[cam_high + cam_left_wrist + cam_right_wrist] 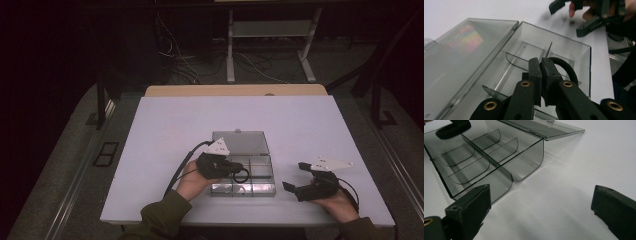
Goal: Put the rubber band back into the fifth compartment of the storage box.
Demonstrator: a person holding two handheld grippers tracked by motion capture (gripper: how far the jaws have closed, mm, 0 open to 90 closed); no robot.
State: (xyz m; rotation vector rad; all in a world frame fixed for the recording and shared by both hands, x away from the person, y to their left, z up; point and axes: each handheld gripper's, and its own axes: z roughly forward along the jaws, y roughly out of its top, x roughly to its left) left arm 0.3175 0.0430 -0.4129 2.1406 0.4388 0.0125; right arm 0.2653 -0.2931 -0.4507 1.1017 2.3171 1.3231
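Over the open clear box (243, 170) on the white worktop (165, 125), left tool (540, 67) is clamped narrow on a black rubber ring (564, 67), loop sticking out to one side of the pinch, hanging above the compartments near the box's right side; in the high view the ring (242, 176) sits over the middle row. Right tool (295, 177) rests wide, nothing between the jaws, on the worktop right of the box and apart from it. Risks, as I judge them: the grip is only on a short bit of the ring, so the loop could swing or twist and catch a curved divider (517, 61) when lowered; letting go too high could let the ring bounce or land across a divider, straddling two compartments; the box is light-looking and nobody steadies it, so a nudge from the left tool could shove it or tip the lid (240, 142). Views: the left gripper view gives the pinch itself, pads nearly touching with the ring between them, which the high view can't resolve. The right gripper view shows the dividers and front wall from the side, with the ring (452, 130) blurred at top left above the box. The high view gives the overall layout and the gap between the two tools
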